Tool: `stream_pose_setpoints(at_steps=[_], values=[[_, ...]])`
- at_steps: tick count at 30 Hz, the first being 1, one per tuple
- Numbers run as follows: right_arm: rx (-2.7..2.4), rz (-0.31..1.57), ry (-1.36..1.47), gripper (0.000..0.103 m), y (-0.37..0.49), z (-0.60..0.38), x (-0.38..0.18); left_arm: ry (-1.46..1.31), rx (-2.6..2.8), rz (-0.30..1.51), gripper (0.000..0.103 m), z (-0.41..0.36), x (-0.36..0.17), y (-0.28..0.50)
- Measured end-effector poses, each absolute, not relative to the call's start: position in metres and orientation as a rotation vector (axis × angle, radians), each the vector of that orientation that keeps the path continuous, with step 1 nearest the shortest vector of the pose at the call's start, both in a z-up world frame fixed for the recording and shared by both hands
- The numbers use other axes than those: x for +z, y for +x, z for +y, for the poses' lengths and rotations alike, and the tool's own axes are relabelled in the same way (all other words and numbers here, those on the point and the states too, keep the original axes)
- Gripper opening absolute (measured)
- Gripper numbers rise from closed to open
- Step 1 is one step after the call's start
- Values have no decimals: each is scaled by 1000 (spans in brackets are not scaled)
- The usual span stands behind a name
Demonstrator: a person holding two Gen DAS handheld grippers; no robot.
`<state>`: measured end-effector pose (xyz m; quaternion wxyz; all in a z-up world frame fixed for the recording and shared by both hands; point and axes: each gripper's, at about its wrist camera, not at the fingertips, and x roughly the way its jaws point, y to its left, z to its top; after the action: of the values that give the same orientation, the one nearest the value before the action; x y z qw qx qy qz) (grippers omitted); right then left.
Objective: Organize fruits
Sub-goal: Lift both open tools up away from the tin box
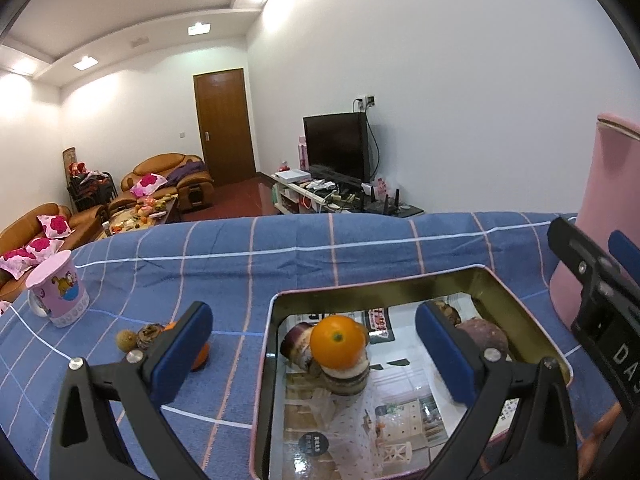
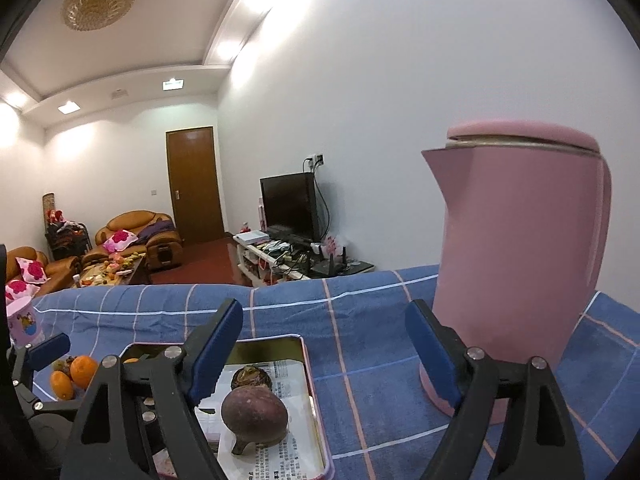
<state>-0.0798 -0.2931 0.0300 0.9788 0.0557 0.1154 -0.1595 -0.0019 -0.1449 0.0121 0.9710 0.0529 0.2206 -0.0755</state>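
A shallow metal tin (image 1: 276, 312) with a mirror bottom sits on the blue checked cloth. In it lie an orange (image 1: 339, 341), a purple fruit (image 1: 298, 338) behind it and a brown-purple fruit (image 1: 486, 336) at the right. My left gripper (image 1: 314, 350) is open above the tin, empty, with the orange between its fingers' lines. Loose oranges (image 2: 74, 374) and small brown fruits (image 1: 138, 336) lie on the cloth left of the tin. My right gripper (image 2: 324, 354) is open and empty over the tin's right edge (image 2: 316, 396); the brown-purple fruit (image 2: 254, 416) lies below it.
A tall pink kettle (image 2: 520, 264) stands right of the tin, close to my right gripper's right finger. A pink cartoon mug (image 1: 58, 294) stands at the far left. The table's far edge runs behind the tin. Sofas and a TV stand lie beyond.
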Motion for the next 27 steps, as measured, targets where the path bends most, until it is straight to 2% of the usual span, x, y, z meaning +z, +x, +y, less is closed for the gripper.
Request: stream_pose_setpoints(at_steps=[27], values=[[-383,241,179,85,-105,-285,31,145,-202,330,103,-148,21,-36]])
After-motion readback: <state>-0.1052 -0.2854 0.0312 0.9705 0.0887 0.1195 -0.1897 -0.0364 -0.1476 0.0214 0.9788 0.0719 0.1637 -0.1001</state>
